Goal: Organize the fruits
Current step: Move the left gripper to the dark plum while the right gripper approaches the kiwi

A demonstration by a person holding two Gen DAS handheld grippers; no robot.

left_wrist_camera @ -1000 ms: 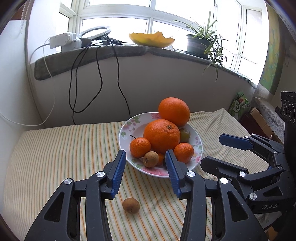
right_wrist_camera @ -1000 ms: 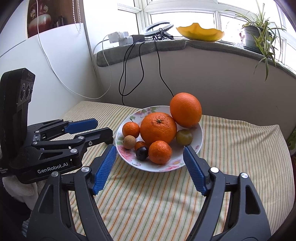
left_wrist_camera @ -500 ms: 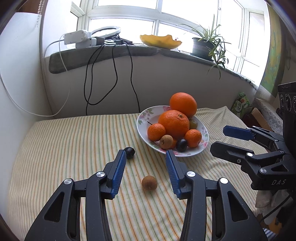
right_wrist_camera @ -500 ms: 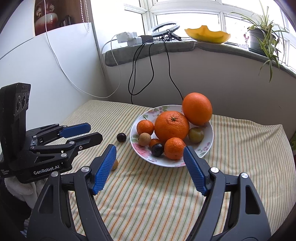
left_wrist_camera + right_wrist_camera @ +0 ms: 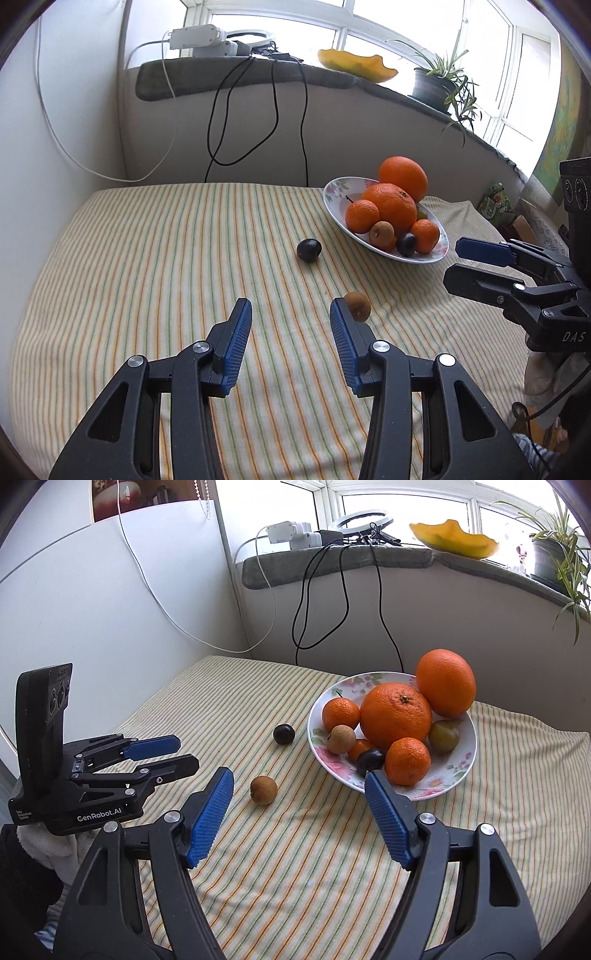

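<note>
Left wrist view: my left tool (image 5: 291,314) hangs spread and empty over the striped cloth (image 5: 147,266) on the desk, with the small brown fruit (image 5: 357,306) just past the tip of its right finger, outside the gap rather than between the pads. I take the plate (image 5: 334,192) as my landmark. The brown fruit lies on the cloth on the near side of the plate, apart from its rim, and a dark plum (image 5: 308,250) lies to the left of the plate, also on bare cloth. The plate itself is already piled with two big oranges, smaller orange fruits, another brown fruit and another dark one.

In the right wrist view my right tool (image 5: 299,786) is also spread and holds nothing, though its jaws have just been closing a little; the brown fruit (image 5: 263,790) sits ahead of its gap, near its left finger.

I judge I am lining up on a stray fruit to carry to the plate. Next I must centre one tool around the brown fruit, lower, then pinch gently, since a round fruit on soft cloth may roll away.
</note>
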